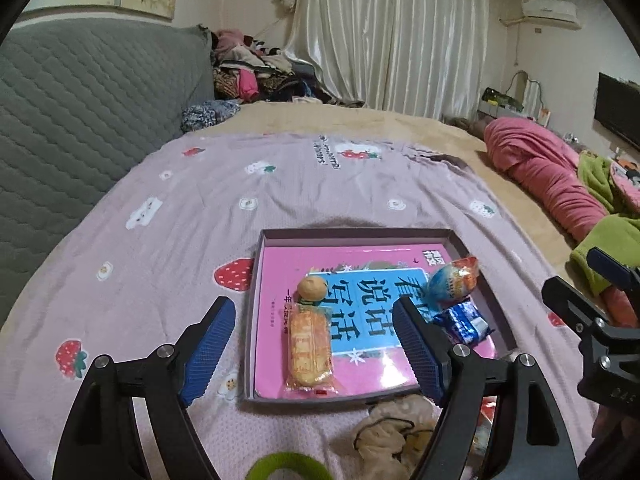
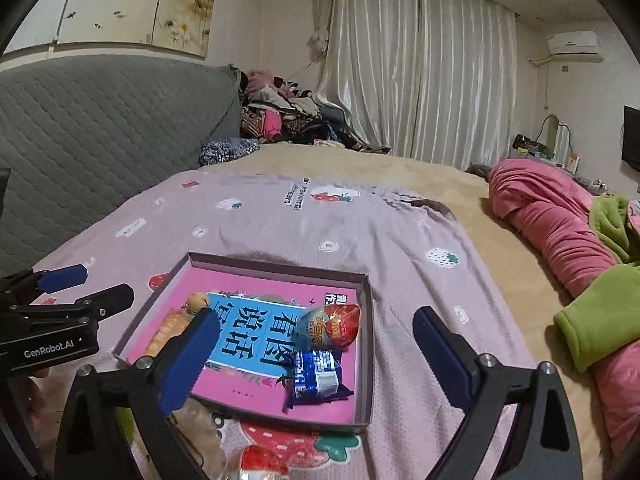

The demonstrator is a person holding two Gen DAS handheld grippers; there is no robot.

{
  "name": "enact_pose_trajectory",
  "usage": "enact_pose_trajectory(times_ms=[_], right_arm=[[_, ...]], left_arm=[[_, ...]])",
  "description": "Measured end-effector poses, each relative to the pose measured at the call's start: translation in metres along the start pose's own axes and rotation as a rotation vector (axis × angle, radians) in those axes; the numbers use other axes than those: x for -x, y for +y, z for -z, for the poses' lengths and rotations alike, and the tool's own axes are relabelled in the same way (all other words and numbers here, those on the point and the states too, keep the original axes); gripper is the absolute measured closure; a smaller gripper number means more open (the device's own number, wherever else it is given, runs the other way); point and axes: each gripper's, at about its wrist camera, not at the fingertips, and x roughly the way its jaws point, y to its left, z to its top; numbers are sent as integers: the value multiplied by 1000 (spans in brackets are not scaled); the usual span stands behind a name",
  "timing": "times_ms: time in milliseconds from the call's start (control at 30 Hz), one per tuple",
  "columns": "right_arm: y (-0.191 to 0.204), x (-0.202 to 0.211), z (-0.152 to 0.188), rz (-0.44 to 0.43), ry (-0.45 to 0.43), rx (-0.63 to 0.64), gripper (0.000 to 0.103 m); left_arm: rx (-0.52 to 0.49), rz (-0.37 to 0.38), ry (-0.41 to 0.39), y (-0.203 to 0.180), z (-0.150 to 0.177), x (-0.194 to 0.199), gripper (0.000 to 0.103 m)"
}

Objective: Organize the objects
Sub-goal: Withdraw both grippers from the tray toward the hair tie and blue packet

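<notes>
Left wrist view: the left gripper [image 1: 316, 342] hangs above the near edge of a shallow tray [image 1: 256, 308] on the bed [image 1: 160, 208], jaws apart and nothing between them. The tray rests on a pink strawberry-print blanket and is lined by a pink book [image 1: 360, 312] with a blue title panel, lying flat and filling the floor of the tray, apparently as a base for the smaller items. On the book lie an orange biscuit packet [image 1: 310, 350] with a small round bun [image 1: 312, 287] at its far end, both toward the left wall; a foil-wrapped egg [image 1: 452, 280] and a blue snack packet [image 1: 464, 322] sit toward the right wall. The items appear grouped by side, leaving the middle bare. Outside the tray, near the lens, lie a beige cloth item [image 1: 392, 428] and a green ring [image 1: 288, 468], not yet gathered. The right gripper shows at the right edge.

Right wrist view: the right gripper [image 2: 316, 360] has its jaws wide apart and empty, raised over the tray's near right corner. The blue snack packet lies just below and between the jaws, resting free in the tray, judged to be already deposited. The egg touches it on the far side. The left gripper appears at the left edge, also parted.
</notes>
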Motion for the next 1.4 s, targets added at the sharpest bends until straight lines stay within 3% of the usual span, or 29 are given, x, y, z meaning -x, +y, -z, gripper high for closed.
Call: enact_pose_trajectory(times_ms=[567,1067,1400], right_arm=[[11,85,4,16,16,29,2],[27,167,-15,32,-39,75,2],[33,216,-17,33,-75,88,2]], left_arm=[[40,-22,0,5,37,87,20],[12,-64,-57,6,27,188,20],[19,-78,-60,8,38,229,20]])
